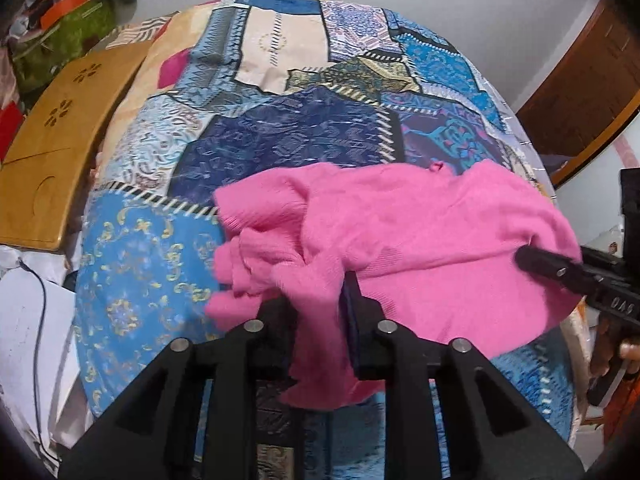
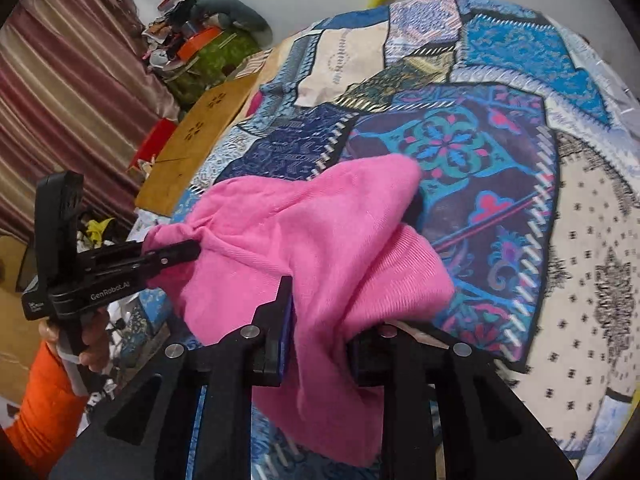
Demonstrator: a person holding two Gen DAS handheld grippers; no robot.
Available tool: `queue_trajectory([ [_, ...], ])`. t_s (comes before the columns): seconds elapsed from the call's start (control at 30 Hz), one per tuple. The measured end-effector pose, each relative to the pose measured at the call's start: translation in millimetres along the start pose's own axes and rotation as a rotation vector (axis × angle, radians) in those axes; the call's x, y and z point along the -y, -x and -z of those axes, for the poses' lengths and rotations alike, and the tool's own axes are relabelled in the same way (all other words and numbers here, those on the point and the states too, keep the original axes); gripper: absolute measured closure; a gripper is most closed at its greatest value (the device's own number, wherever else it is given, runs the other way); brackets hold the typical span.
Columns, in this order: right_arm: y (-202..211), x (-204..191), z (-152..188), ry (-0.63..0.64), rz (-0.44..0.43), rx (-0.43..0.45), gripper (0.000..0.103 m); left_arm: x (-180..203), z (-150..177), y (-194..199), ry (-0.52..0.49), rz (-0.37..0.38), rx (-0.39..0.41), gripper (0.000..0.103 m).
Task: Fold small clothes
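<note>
Both tongs, the left tongs and the right tongs, pinch the pink knit sweater bunched on the bed's patchwork bedspread.

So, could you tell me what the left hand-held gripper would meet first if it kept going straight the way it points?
The pink garment already bunched between the left hand-held gripper's fingers; beyond that, probably the patchwork bedspread underneath, though depth is unclear.
</note>
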State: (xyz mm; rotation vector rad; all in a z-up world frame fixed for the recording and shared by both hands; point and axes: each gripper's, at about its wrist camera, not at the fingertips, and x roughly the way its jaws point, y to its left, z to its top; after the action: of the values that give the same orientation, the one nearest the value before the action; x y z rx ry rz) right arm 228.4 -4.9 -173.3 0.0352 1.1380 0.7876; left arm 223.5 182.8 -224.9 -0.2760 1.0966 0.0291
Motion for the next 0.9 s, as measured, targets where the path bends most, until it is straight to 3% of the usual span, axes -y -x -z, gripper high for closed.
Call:
queue_trajectory([
  [0.1,8,2,4,0.026,0.045,0.005,0.079,-9,2,3,-0.029,-0.085,0.017,0.081],
  [0.23,21,9,9,0.035,0.093,0.011,0.068,-28,7,7,-0.061,-0.162,0.009,0.081],
  [0.37,34,11,4,0.044,0.130,0.037,0.068,-41,4,16,-0.079,-0.184,0.023,0.081],
  [0.5,39,10,-10,0.037,0.134,0.083,0.057,-43,-8,24,-0.070,-0.128,0.045,0.077],
  [0.67,17,15,-32,0.022,0.140,0.072,0.057,-19,-28,17,-0.118,-0.017,0.035,0.077],
  [0.9,-23,21,-45,0.011,0.126,0.014,0.057,1,-46,-18,-0.146,0.056,-0.030,0.077],
])
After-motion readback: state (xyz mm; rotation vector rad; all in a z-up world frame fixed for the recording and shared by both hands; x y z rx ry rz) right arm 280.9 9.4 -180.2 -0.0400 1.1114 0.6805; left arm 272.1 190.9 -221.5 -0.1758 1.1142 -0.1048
